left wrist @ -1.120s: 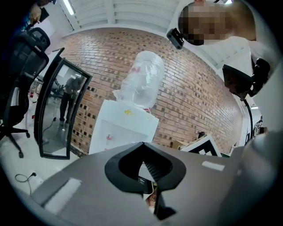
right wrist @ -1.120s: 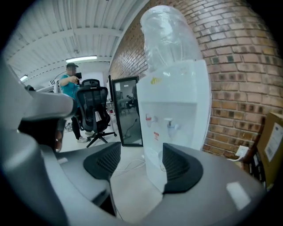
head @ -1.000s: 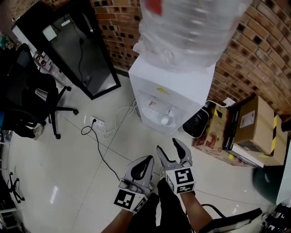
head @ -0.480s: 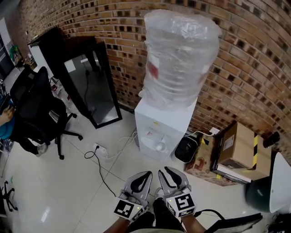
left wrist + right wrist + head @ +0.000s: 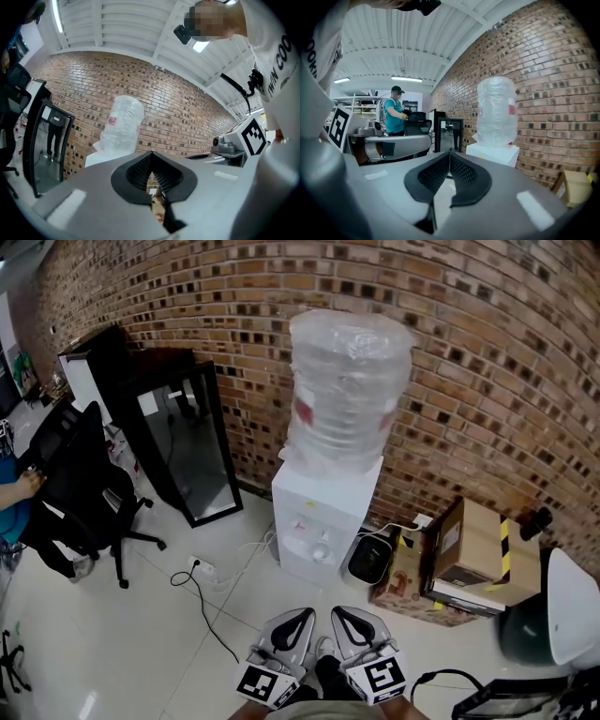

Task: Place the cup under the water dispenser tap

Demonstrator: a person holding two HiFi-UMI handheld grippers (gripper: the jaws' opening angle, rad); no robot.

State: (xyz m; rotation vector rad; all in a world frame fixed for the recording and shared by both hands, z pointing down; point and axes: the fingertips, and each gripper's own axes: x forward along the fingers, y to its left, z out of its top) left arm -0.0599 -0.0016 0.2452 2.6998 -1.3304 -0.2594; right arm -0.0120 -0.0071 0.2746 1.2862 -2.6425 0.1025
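Note:
The white water dispenser [image 5: 323, 517] stands against the brick wall with a plastic-wrapped bottle [image 5: 347, 390] on top. A small white cup [image 5: 322, 552] sits in its recess under the taps. Both grippers are at the bottom edge of the head view, well back from the dispenser and side by side. My left gripper [image 5: 305, 614] is shut and empty, its tips meeting [image 5: 150, 153]. My right gripper [image 5: 341, 612] has just been closing and is now shut with nothing between its jaws [image 5: 450, 152]. The right gripper view has the dispenser [image 5: 493, 153] ahead to the right.
A black cabinet [image 5: 178, 442] with a glass door stands left of the dispenser, with a black office chair [image 5: 80, 488] further left. A power strip and cable [image 5: 202, 570] lie on the floor. A black bin [image 5: 366, 559] and cardboard boxes [image 5: 478, 549] are to the right. A person [image 5: 396, 115] stands far off.
Both grippers have drawn back from the dispenser, which now looks smaller and farther away. The right gripper's jaws went from open to shut. The cup stays in the recess.

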